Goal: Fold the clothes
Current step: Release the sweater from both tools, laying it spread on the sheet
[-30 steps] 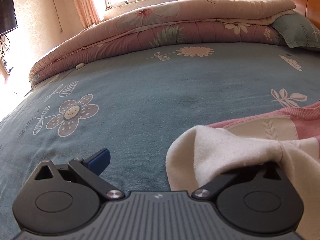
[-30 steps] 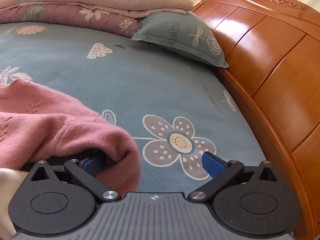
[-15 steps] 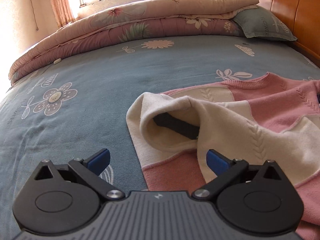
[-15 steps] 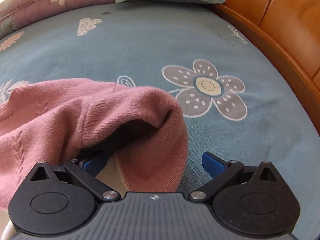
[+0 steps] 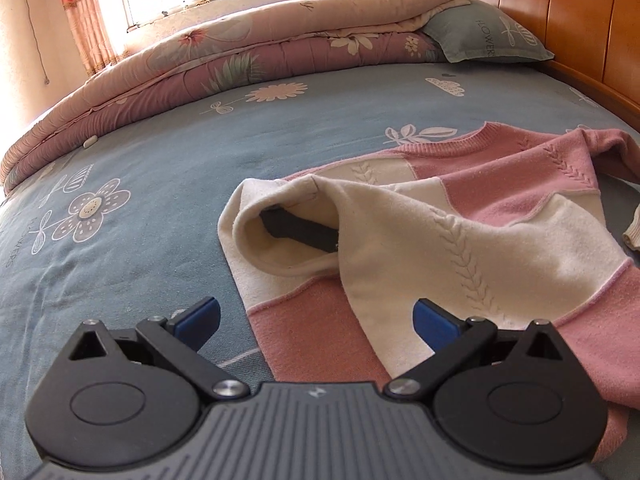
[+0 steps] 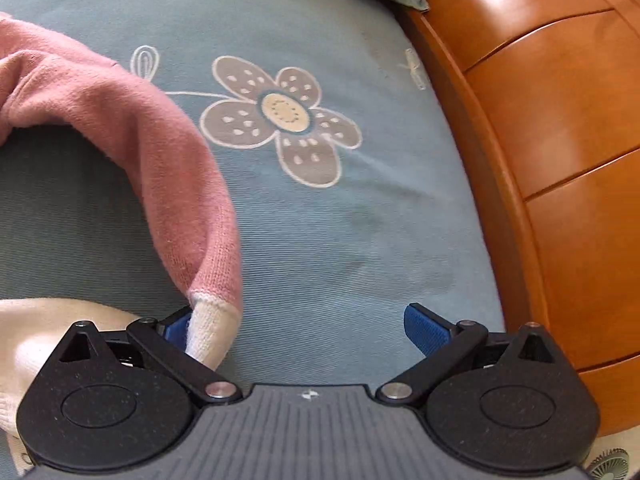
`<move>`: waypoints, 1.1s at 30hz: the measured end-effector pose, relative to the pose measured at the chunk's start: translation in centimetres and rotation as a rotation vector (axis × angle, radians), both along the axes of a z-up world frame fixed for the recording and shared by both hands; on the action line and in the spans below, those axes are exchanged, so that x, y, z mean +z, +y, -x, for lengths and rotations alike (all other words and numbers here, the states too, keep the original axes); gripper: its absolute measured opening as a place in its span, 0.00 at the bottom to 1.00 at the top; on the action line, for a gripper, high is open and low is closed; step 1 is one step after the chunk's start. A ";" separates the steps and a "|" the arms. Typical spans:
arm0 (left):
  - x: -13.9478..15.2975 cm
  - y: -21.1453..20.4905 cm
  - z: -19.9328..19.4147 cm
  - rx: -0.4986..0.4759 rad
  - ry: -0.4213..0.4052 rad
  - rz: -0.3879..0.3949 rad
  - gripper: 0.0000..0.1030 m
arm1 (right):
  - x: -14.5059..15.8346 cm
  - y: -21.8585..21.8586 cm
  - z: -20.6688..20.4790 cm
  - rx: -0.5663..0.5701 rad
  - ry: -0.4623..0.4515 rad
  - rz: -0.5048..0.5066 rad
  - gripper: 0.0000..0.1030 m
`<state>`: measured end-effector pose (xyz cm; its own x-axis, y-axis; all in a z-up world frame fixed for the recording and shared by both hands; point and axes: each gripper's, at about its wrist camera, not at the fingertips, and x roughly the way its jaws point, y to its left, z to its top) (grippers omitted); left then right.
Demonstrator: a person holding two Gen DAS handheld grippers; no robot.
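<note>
Bed (image 5: 160, 168) seen carrying sweater (image 5: 480, 240), one sleeve laid across body. Left claw (image 5: 316, 318) spread, nothing held. Right claw (image 6: 296, 326) spread, cuff (image 6: 208, 328) against left pad, ungripped. Further folds judged outstanding.

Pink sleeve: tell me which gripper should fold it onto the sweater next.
Right, probably. The right gripper is open, with the pink sleeve's white cuff lying against its left finger. The left gripper is open over the sweater's opposite side, far from that sleeve.
</note>
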<state>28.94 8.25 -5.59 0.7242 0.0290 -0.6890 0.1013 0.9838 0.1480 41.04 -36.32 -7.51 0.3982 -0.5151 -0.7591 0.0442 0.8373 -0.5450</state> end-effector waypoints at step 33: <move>0.3 -3.4 0.9 -0.071 0.013 0.044 0.99 | 1.7 -6.2 5.3 0.015 -0.132 -0.348 1.00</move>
